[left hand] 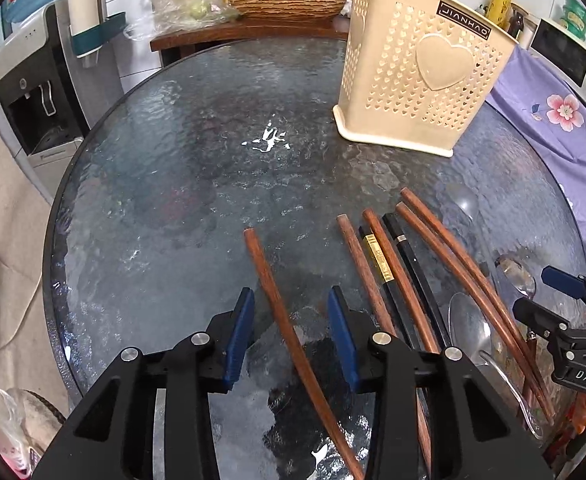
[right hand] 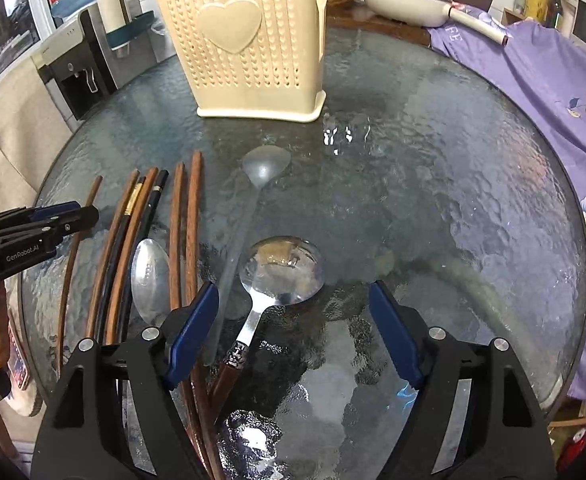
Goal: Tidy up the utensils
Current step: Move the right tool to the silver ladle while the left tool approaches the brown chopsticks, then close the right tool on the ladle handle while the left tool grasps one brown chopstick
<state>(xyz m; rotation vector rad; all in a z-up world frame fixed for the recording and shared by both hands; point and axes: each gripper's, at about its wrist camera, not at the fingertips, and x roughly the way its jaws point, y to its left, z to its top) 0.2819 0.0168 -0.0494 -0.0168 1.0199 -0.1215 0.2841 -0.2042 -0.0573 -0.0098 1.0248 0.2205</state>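
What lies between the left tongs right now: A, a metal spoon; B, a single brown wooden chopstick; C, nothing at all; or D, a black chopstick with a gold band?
B: in the left wrist view one brown wooden chopstick runs up between the left tongs, whose blue pads stand clear of it on either side.

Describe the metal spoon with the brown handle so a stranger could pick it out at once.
Start from the cream heart-patterned utensil holder standing at the far side of the round glass table. Come toward the near edge, to the right of the row of chopsticks. The brown-handled spoon lies there between the right claw pads; unlike the plain silver spoon among the chopsticks, it has a dark wooden handle.
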